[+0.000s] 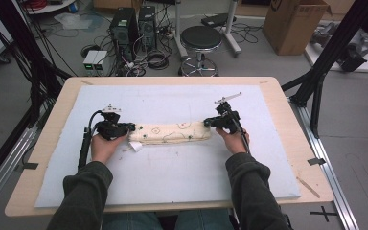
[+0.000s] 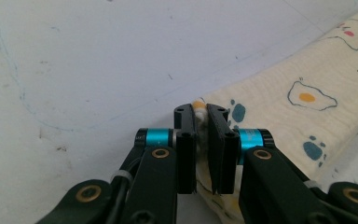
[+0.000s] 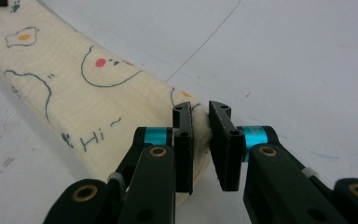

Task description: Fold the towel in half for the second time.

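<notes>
Your left gripper (image 2: 201, 140) and right gripper (image 3: 200, 140) each pinch an end of the folded cream cloth (image 1: 170, 132), which lies mid-mat. The cloth's print is too small to read from the high view, and its white tag (image 1: 135, 146) is half tucked under. Pale blue mat (image 1: 172, 177) on wooden table (image 1: 24, 191); stool (image 1: 200, 40), cardboard box (image 1: 292, 24) and PC towers (image 1: 124, 26) behind
</notes>
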`<state>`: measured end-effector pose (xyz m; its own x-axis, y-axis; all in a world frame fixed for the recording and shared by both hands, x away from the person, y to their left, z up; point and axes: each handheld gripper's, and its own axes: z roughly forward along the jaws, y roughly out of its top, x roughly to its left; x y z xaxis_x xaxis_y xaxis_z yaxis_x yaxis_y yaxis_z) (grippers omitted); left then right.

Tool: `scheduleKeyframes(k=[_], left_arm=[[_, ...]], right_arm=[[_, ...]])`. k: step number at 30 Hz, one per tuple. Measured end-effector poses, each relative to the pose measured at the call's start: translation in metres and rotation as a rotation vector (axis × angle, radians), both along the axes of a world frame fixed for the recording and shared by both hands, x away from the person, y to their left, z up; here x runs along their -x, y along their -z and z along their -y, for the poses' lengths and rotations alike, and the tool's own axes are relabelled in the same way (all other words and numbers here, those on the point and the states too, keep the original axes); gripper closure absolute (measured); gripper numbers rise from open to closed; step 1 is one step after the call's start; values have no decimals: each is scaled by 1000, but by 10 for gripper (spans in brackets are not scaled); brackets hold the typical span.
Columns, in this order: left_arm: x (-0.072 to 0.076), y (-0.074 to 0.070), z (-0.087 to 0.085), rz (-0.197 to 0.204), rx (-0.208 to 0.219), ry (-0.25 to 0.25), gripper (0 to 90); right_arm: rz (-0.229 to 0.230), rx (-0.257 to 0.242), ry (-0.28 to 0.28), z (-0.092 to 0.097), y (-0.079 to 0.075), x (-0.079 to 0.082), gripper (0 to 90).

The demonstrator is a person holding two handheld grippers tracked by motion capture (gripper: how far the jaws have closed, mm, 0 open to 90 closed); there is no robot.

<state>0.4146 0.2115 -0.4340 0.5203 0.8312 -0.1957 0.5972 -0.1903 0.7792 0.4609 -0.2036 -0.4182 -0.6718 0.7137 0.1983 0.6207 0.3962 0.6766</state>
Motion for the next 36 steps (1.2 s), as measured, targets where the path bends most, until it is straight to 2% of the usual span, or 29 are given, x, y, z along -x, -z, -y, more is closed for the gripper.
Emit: scheduleKeyframes(k=[4, 8, 9, 13, 16, 18, 20, 22, 26, 36], left_arm=[[-2, 4, 1, -4, -7, -5, 822], [-4, 6, 2, -5, -9, -12, 807], [-4, 7, 2, -4, -22, -17, 788], [-4, 6, -1, 0, -16, -36, 683], [-3, 2, -5, 12, 4, -54, 605], [-2, 0, -7, 20, 18, -46, 561], [0, -3, -7, 36, 16, -30, 556], [2, -6, -6, 47, 25, -20, 545], [6, -11, -4, 57, 48, -4, 533], [15, -22, -5, 85, 66, 25, 494]], right_arm=[[-23, -1, 7, 1, 5, -2, 800], [-23, 0, 9, 1, 7, -4, 798], [-27, -1, 12, 1, 8, -4, 795], [-34, -4, 6, 1, 9, -5, 737], [-29, -7, 6, 2, 7, -4, 686], [-22, -26, 14, 5, 5, -4, 636], [-23, -54, 22, 8, 2, -3, 620], [-3, -67, 22, 10, -1, -2, 598], [10, -88, 33, 14, -6, 1, 576], [39, -125, 39, 18, -17, 9, 492]])
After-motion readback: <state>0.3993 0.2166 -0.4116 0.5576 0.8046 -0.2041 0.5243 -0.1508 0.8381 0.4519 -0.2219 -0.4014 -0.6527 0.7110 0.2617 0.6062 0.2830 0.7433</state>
